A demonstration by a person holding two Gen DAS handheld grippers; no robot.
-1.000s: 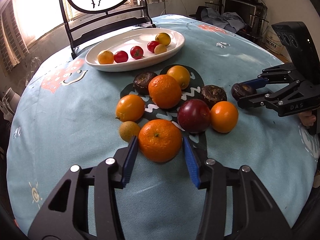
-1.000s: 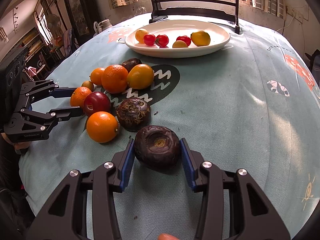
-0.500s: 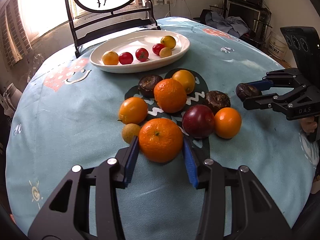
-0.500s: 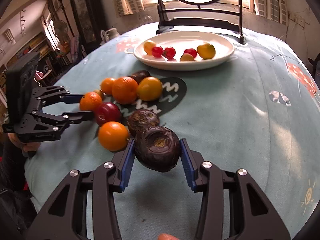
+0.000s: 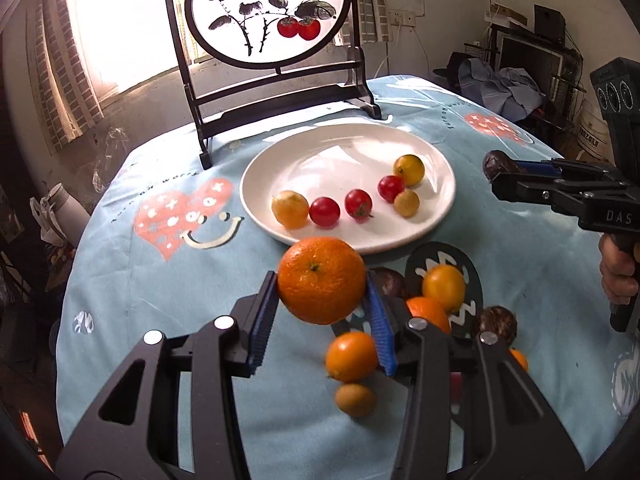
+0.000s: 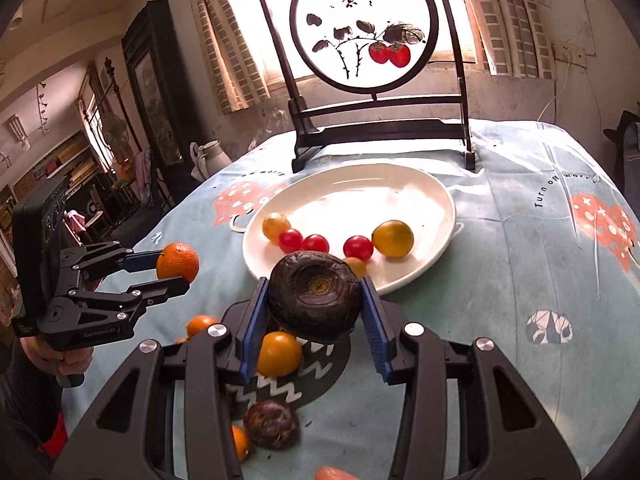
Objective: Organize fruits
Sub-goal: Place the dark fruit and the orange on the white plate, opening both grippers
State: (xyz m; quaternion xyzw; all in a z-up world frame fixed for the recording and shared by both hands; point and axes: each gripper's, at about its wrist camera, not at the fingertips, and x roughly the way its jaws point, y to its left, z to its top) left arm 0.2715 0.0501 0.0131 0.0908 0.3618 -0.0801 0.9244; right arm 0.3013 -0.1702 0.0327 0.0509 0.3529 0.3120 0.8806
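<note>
Tablecloth [image 5: 160, 280] in pale blue, printed with red hearts, covers the round table I am working over, and a dark-framed screen [image 5: 272, 12] painted with red fruit stands at its far edge. Just in front of that screen sits the white plate [image 5: 352, 148], carrying three red cherry tomatoes [image 5: 325, 211] in a row between small yellow fruits [image 5: 409, 169].

I hold my left gripper [image 5: 322, 300] above the tablecloth near the plate's near rim, its blue pads pinching a large orange [image 5: 321, 280] clear of the surface. My right gripper [image 6: 314, 312] hangs likewise near the plate's near rim, pads pressed against a dark wrinkled fruit [image 6: 314, 294] whose stem scar faces the camera.

Below both grippers, on the black patch [image 5: 464, 264] with white zigzags near the table's near edge, lie the loose fruits: smaller oranges [image 5: 351, 356], a yellow-orange one [image 5: 443, 287], another dark fruit [image 6: 271, 424], and one little tan fruit [image 5: 355, 400] closest to me.
</note>
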